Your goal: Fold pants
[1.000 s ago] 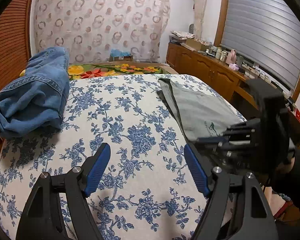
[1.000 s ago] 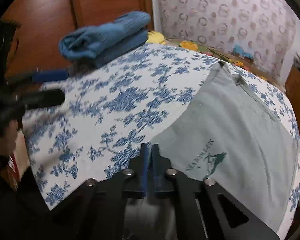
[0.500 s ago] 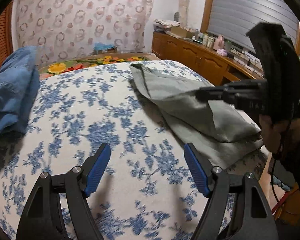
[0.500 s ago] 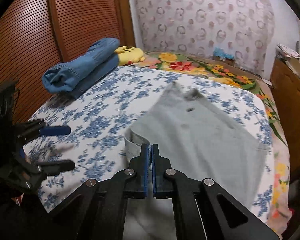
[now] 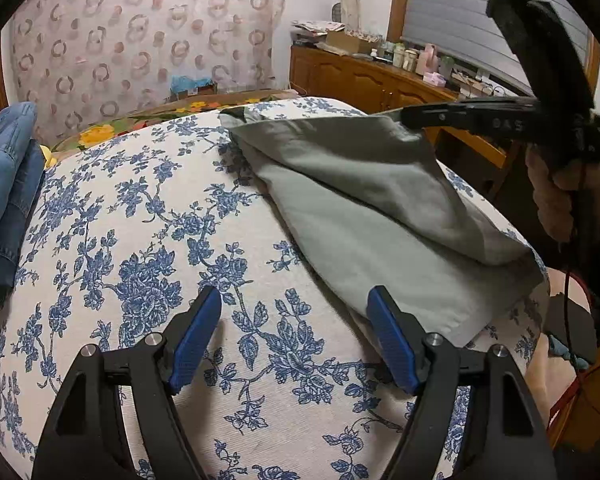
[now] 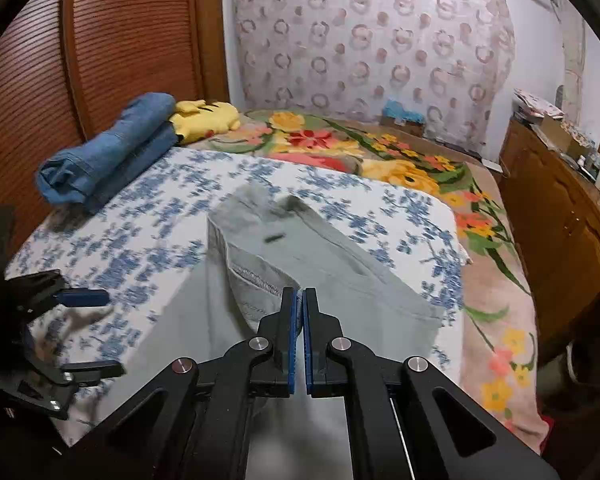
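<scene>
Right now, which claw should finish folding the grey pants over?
Right. The right claw is already shut on the grey pants' lifted hem, holding that layer off the floral bedspread. The left claw is open and holds nothing.

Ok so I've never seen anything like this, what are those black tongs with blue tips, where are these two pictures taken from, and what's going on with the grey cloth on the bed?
There is no robot here. A person holds a hand-held gripper in each hand, and each one carries a wide-angle camera looking along its two fingers. So one picture looks out from the left hand-held gripper, the other from the right hand-held gripper. The blue strips are the gripping pads.

The surface is a bed with a blue-flowered cover. On it lie grey pants, and near the wooden headboard a folded pair of blue jeans beside a yellow soft toy.

The right one is shut on an edge of the grey pants and lifts it off the bed, as if to fold it over. The left one is open, holds nothing, and hovers over the cover close to the pants' near edge.
</scene>
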{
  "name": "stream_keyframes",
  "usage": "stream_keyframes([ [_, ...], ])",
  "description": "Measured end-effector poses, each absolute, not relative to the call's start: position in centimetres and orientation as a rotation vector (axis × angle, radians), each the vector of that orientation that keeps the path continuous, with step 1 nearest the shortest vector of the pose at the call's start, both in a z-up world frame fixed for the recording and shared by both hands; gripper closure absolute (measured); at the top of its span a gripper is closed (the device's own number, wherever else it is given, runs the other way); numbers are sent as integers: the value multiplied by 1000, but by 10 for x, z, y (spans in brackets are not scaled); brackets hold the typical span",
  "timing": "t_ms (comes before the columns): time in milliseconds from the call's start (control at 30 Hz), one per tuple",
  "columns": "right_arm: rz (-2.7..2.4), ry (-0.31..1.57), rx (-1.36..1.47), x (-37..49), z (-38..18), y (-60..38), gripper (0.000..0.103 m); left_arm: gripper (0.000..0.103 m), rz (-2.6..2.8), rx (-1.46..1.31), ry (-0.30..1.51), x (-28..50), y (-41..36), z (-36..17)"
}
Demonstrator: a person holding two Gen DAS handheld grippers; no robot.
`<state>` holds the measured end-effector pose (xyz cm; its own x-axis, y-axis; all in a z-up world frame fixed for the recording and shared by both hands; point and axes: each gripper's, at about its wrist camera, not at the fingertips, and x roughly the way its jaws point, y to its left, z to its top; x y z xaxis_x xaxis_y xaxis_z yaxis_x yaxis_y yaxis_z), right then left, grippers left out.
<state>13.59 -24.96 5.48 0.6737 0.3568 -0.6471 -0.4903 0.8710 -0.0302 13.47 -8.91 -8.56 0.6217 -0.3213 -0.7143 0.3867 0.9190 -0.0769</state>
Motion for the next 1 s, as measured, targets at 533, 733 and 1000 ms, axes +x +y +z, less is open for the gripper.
stream_keyframes([
  [533,348,698,-153,178,47,-280,101,26,-376,97,778,133,-92,-85],
  [733,321,692,-132,189,45,-290,101,26,-380,103,787,133,-94,-86],
  [1000,254,705,-45,201,43,-304,100,26,-381,107,812,137,-96,-90],
])
